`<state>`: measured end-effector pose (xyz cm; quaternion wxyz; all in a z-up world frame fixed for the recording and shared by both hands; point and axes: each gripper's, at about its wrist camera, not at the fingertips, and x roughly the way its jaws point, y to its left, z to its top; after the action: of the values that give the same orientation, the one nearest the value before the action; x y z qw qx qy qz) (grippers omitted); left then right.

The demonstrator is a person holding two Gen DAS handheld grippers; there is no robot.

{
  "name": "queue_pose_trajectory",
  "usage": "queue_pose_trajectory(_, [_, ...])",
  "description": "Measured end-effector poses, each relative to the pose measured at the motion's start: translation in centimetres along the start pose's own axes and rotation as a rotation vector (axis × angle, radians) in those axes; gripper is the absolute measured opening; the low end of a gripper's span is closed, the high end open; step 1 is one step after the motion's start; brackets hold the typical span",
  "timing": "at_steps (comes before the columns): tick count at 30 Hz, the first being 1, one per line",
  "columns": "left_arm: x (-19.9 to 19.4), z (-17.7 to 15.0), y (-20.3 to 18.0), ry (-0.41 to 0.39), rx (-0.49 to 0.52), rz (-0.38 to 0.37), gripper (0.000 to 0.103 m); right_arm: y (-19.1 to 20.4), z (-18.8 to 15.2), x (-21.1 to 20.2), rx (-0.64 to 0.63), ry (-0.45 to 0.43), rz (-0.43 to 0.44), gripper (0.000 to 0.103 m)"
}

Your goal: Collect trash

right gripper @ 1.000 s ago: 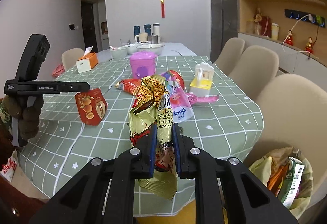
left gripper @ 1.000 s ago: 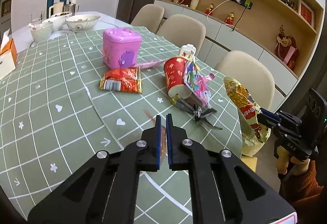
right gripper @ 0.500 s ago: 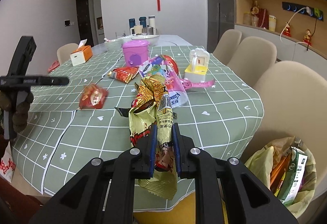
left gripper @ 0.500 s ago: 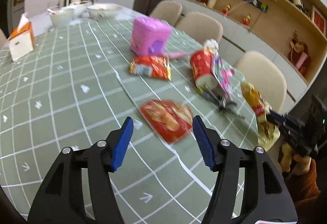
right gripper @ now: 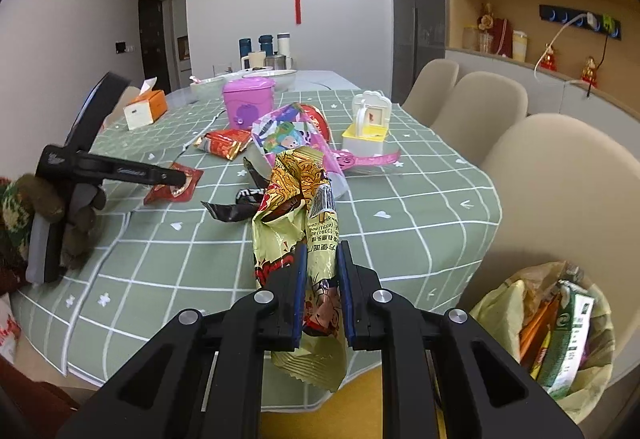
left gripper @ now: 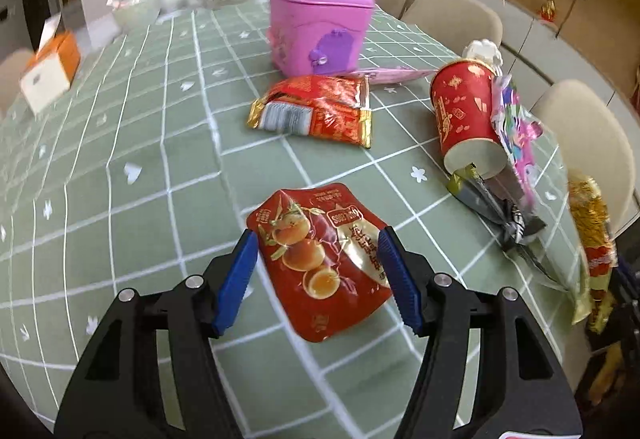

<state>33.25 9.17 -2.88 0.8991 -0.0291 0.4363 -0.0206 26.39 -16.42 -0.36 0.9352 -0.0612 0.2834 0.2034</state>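
- A second ago our left gripper (left gripper: 316,275) is clamped on a red fruit-snack pouch (left gripper: 320,259) and lifts it off the table; now that pouch lies flat on the green checked tablecloth (left gripper: 160,167), so it has dropped out.
- Half a second ago the jaws are already wide and the pouch is a blur below them; since then we have come down close over it.
- For the task we judge this a slipped pick: the pouch is not collected and needs a fresh grab before it goes to the bin.
- Left gripper now: about half open, jaws closing a little, one blue pad (left gripper: 236,275) on each side of the pouch. We see no firm pinch yet; the pouch looks flat and uncrumpled.
- The right wrist view shows the left gripper's tips low over the same pouch (right gripper: 174,185), near the table edge.
- Right gripper (right gripper: 322,291): unchanged through the second, clenched on a crumpled yellow snack bag (right gripper: 300,215), held in the air by the table edge.
- The bin (right gripper: 556,335), lined with a bag and already holding wrappers, stands on the floor to the lower right of the right gripper.
- Left on the table: a red wrapper (left gripper: 316,111), a tipped red paper cup (left gripper: 468,119), a pink foil wrapper (left gripper: 516,127), a dark wrapper (left gripper: 496,207).
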Motion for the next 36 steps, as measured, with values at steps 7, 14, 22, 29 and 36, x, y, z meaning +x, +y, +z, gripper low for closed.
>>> queue_pose_trajectory(7, [-1.0, -0.2, -1.7, -0.052, 0.092, -0.082, 0.016, -1.0, 0.2, 0.0, 0.004, -0.022, 0.009, 0.016])
queue_pose_trajectory(14, [-5.4, 0.7, -3.6, -0.15, 0.095, -0.182, 0.014, -2.6, 1.1, -1.3, 0.034, -0.075, 0.009, 0.016])
queue_pose_trajectory(22, [-7.9, 2.2, -11.5, -0.213, 0.138, -0.317, 0.014, -7.0, 0.9, -5.2, 0.06, -0.148, -0.075, 0.016])
queue_pose_trajectory(29, [-6.4, 2.2, -21.3, -0.171, 0.169, -0.495, 0.014, -13.2, -0.5, -10.2, 0.099, -0.188, -0.227, 0.016])
queue_pose_trajectory(36, [-2.9, 0.3, -31.2, -0.063, 0.233, -0.639, 0.015, -20.4, -3.6, -13.3, 0.222, -0.186, -0.333, 0.016])
